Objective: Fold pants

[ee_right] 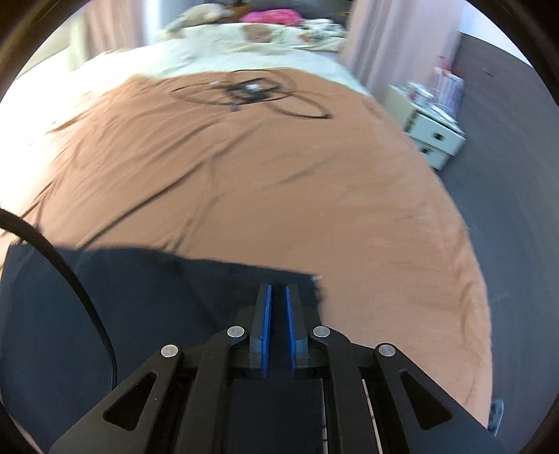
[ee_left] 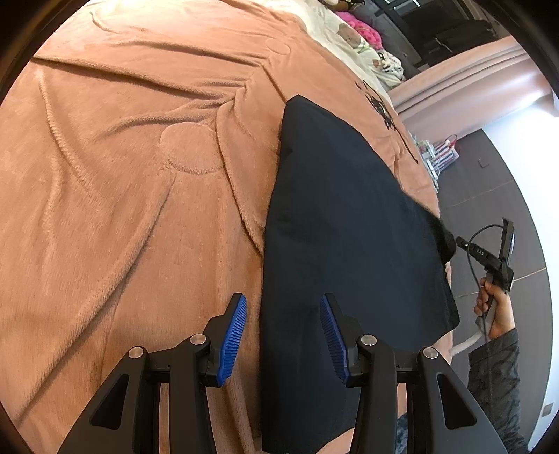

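Dark navy pants (ee_left: 342, 223) lie on a peach fleece blanket (ee_left: 122, 174). My left gripper (ee_left: 283, 307) is open, its blue pads wide apart just above the near edge of the pants. In the right wrist view the pants (ee_right: 139, 307) fill the lower left. My right gripper (ee_right: 277, 297) is nearly closed, its pads a narrow gap apart over the corner of the pants; I cannot tell if cloth sits between them. The right gripper also shows in the left wrist view (ee_left: 454, 241) at the pants' right edge, held by a hand (ee_left: 496, 307).
Black cables (ee_right: 251, 94) lie on the blanket (ee_right: 279, 181) farther up the bed. Pillows and soft toys (ee_right: 258, 24) sit at the head. A white nightstand (ee_right: 433, 129) stands on the dark floor (ee_right: 506, 192) at the right. The bed edge falls away at the right.
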`<action>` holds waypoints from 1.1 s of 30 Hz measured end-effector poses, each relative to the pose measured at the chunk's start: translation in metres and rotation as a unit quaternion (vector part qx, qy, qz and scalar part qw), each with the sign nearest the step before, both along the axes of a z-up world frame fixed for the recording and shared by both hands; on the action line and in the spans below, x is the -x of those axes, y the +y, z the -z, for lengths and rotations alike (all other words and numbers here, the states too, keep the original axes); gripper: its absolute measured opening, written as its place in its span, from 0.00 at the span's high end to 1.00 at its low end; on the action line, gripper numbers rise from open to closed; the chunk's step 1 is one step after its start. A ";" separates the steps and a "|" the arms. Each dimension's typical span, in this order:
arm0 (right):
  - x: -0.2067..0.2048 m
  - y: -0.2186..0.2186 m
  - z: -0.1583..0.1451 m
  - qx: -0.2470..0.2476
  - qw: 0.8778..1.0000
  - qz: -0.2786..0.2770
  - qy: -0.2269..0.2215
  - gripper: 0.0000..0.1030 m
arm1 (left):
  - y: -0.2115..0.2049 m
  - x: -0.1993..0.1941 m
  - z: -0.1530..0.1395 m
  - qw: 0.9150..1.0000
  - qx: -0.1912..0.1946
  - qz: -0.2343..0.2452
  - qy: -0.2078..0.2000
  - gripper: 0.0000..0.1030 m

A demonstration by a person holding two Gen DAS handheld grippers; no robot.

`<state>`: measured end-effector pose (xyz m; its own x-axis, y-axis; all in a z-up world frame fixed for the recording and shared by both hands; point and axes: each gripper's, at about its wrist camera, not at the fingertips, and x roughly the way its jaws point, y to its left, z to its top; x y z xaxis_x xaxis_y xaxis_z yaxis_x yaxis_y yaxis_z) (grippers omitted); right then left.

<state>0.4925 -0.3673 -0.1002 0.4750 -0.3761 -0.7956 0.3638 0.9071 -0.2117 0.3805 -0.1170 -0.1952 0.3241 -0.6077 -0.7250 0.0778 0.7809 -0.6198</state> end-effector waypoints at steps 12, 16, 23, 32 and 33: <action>0.030 -0.012 0.016 -0.038 0.998 -0.029 0.027 0.65 | -0.006 -0.007 0.003 1.000 0.005 0.005 0.003 0.55; 0.031 -0.017 0.023 -0.046 0.997 -0.039 0.038 0.65 | -0.008 -0.008 0.004 1.000 0.004 0.007 0.004 0.55; 0.026 -0.022 0.031 -0.048 0.996 -0.051 0.049 0.99 | -0.010 -0.015 0.003 1.000 0.007 0.007 0.005 0.55; 0.041 -0.037 0.017 -0.034 0.999 -0.009 0.018 0.99 | -0.007 -0.027 0.008 0.999 0.028 0.005 0.015 0.55; 0.040 -0.036 0.021 -0.035 0.999 -0.006 0.021 0.99 | -0.007 -0.029 0.009 0.999 0.031 0.005 0.016 0.55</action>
<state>0.4521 -0.4034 -0.1209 0.4446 -0.3130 -0.8392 0.3456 0.9244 -0.1616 0.4091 -0.1243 -0.2045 0.2946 -0.6546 -0.6962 0.0657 0.7407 -0.6686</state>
